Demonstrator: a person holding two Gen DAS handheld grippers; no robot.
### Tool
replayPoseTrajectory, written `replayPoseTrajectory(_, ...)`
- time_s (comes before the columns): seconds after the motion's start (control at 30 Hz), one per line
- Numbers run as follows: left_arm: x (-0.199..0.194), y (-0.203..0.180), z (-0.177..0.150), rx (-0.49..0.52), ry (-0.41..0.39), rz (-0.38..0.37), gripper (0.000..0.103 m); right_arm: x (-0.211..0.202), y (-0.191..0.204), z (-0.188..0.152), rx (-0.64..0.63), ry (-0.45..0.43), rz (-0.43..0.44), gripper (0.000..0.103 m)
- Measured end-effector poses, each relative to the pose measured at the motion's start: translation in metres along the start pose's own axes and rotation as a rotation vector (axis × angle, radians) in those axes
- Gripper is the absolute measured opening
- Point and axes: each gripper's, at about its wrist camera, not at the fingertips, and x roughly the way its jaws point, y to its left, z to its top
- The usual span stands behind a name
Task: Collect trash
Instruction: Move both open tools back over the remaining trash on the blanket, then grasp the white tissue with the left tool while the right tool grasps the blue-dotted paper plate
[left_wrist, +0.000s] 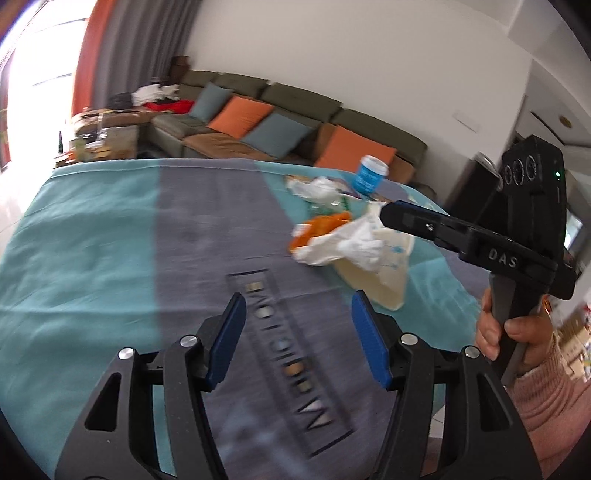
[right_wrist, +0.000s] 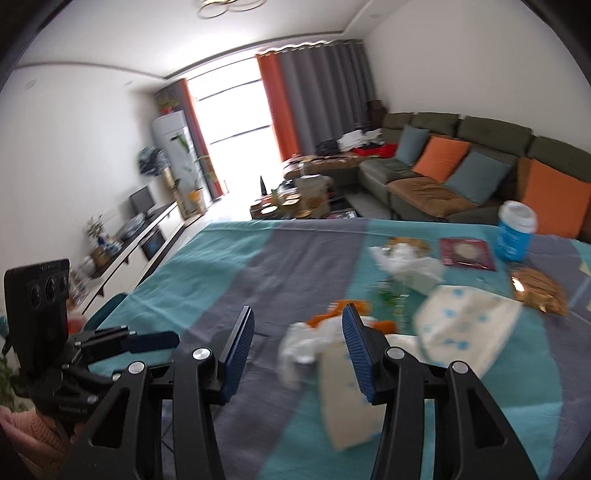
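- The left gripper (left_wrist: 297, 332) and right gripper (right_wrist: 297, 349) are both gaping wide, carrying nothing.
- Crumpled white tissues (right_wrist: 301, 350), a cream dotted plastic bag (right_wrist: 458, 332) and orange wrappers (left_wrist: 325, 225) are lying uncollected on the teal-and-grey tablecloth (left_wrist: 92, 240).
- Farther off, a blue paper cup (right_wrist: 515, 230) is standing; seemingly nothing is gathered yet.

So the worktop (right_wrist: 229, 266) has a teal-and-grey cloth (left_wrist: 92, 258) over it, with crumpled tissues (left_wrist: 343, 243), orange peel (left_wrist: 321, 229), a blue cup (right_wrist: 515, 236), a dark red packet (right_wrist: 466, 253) and a gold wrapper (right_wrist: 537, 290) on top.
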Motion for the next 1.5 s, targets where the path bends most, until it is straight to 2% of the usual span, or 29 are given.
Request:
replayPoseTrajectory(0.2, 0.032, -0.026, 0.019, 0.047, 0.030, -0.038, 0.061, -0.015, -0.039, -0.004, 0.067, -0.025, -0.080, 0.047)
replayPoseTrajectory(0.5, 0.067, -0.049, 0.040, 0.098, 0.066, -0.013, 0.061, -0.028, -0.093, -0.016, 0.197, -0.036, -0.170, 0.047)
replayPoseTrajectory(0.7, 0.085, -0.044, 0.045, 0.083, 0.111, 0.021, 0.055, -0.012, -0.120, -0.025, 0.298, -0.002, -0.139, 0.047)
replayPoseTrajectory(0.77, 0.090, -0.039, 0.046, 0.069, 0.122, 0.017, 0.049, -0.008, -0.124, -0.026, 0.313, 0.003, -0.125, 0.047)
replayPoseTrajectory(0.8, 0.092, -0.037, 0.047, 0.059, 0.127, 0.011, 0.043, -0.007, -0.124, -0.026, 0.317, 0.005, -0.121, 0.046)
replayPoseTrajectory(0.93, 0.095, -0.030, 0.049, 0.035, 0.133, -0.006, 0.023, -0.004, -0.124, -0.025, 0.321, 0.010, -0.103, 0.034)
replayPoseTrajectory(1.1, 0.092, -0.030, 0.049, 0.038, 0.121, -0.017, 0.009, -0.003, -0.128, -0.026, 0.344, 0.010, -0.082, 0.016)
replayPoseTrajectory(1.17, 0.090, -0.031, 0.049, 0.044, 0.114, -0.017, 0.007, -0.004, -0.129, -0.027, 0.348, 0.005, -0.076, 0.006)
replayPoseTrajectory(1.23, 0.087, -0.032, 0.050, 0.050, 0.105, -0.017, 0.004, -0.006, -0.127, -0.026, 0.345, -0.003, -0.076, 0.004)
replayPoseTrajectory(1.5, 0.068, -0.030, 0.052, 0.064, 0.060, 0.001, 0.002, -0.014, -0.124, -0.020, 0.340, -0.041, -0.069, 0.002)
